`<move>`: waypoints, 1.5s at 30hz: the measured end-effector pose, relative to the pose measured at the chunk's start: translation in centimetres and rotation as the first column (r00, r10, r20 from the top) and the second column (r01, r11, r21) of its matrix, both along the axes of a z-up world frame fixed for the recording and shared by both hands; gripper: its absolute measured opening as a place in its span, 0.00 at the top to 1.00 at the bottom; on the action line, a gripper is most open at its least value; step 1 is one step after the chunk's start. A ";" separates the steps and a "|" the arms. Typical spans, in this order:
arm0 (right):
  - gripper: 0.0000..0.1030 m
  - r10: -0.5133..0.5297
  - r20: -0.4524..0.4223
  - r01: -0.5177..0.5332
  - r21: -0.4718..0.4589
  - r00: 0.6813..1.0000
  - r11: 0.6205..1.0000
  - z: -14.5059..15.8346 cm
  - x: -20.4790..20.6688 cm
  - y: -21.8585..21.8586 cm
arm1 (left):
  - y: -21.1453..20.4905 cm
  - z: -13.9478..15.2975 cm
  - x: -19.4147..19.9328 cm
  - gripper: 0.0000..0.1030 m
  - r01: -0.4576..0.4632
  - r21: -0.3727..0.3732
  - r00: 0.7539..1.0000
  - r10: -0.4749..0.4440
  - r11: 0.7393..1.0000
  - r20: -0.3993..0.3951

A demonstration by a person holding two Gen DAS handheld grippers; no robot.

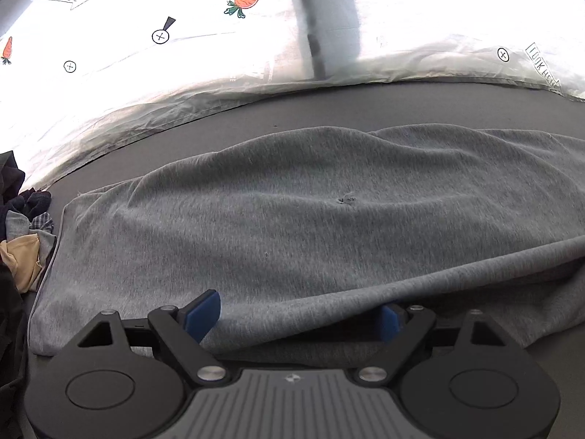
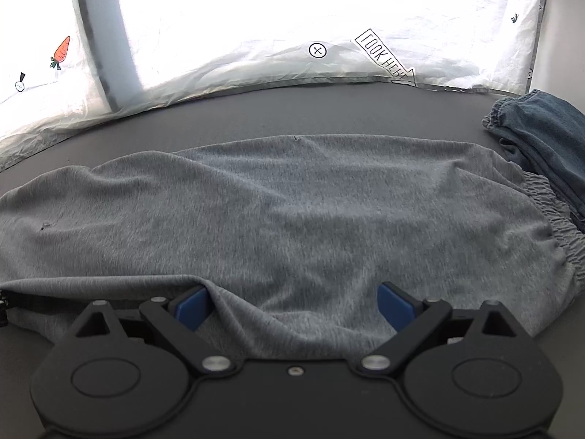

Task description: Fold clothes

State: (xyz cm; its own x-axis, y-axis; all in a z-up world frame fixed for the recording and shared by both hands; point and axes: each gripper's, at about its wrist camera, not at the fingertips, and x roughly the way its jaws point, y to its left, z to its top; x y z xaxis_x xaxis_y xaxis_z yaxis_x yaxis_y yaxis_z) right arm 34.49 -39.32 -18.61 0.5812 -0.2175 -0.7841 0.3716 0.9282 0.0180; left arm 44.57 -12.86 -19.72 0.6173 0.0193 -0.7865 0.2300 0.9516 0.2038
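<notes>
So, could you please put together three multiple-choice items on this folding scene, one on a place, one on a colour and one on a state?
1. Where does the denim garment lie in the right wrist view?
A. At the far right, by the grey garment's elastic waistband
B. Under the left gripper
C. On the white sheet

2. What colour is the garment spread on the dark surface?
A. Red
B. Grey
C. Yellow

3. How do the jaws of the left gripper stand?
A. Shut tight on a sock
B. Hidden from view
C. Wide apart, with a grey fabric fold between them

Answers: 1 A, the denim sits beside the gathered waistband; 2 B, heathered grey knit; 3 C, the blue pads stand well apart.
</notes>
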 end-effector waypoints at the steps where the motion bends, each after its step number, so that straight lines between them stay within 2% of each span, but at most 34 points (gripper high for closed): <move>1: 0.05 -0.002 -0.003 0.002 -0.007 1.000 1.000 0.0 0.3 -0.2 | 0.0 -0.1 0.3 0.16 -0.004 0.001 1.000 0.004 1.000 -0.002; 7: 0.05 0.006 -0.024 -0.008 -0.060 1.000 0.998 0.0 0.9 0.8 | 0.7 -0.8 1.8 0.16 -0.053 -0.023 0.998 0.053 0.998 -0.030; 11: 0.05 0.082 -0.038 -0.087 -0.130 0.996 0.988 0.0 0.8 3.4 | 1.3 -1.3 2.0 0.16 -0.091 -0.053 0.995 0.089 0.994 -0.046; 15: 0.05 0.153 -0.078 -0.166 -0.218 0.985 0.962 -0.7 0.8 6.0 | 1.6 -1.5 1.9 0.13 -0.107 -0.067 0.993 0.104 0.992 -0.049; 19: 0.05 0.147 -0.160 -0.197 -0.370 0.976 0.908 -2.2 0.1 6.9 | 2.4 -1.7 1.7 0.11 -0.134 -0.090 0.990 0.129 0.987 -0.063; 23: 0.05 0.107 -0.184 -0.176 -0.418 0.977 0.891 -2.0 -1.8 6.5 | 3.1 -1.8 1.3 0.10 -0.153 -0.105 0.987 0.147 0.983 -0.065; 26: 0.05 0.066 -0.201 -0.147 -0.423 0.977 0.894 -2.0 -3.2 5.6 | 3.6 -1.9 1.2 0.09 -0.168 -0.109 0.985 0.161 0.980 -0.068; 32: 0.05 -0.054 -0.225 -0.035 -0.374 0.973 0.927 -2.1 -5.0 3.0 | 5.2 -1.9 0.9 0.07 -0.209 -0.109 0.976 0.201 0.972 -0.077; 37: 0.05 -0.081 -0.208 0.009 -0.327 0.975 0.945 -2.1 -6.2 1.9 | 6.2 -1.8 0.1 0.06 -0.232 -0.092 0.971 0.226 0.968 -0.071; 42: 0.05 -0.104 -0.205 0.041 -0.290 0.973 0.956 -2.0 -6.7 1.1 | 8.3 -1.7 -1.0 0.03 -0.295 -0.101 0.954 0.286 0.950 -0.089; 45: 0.05 -0.162 -0.173 0.118 -0.237 0.971 0.964 -1.4 -7.6 -0.6 | 9.9 -1.6 -2.0 0.01 -0.334 -0.095 0.941 0.325 0.938 -0.097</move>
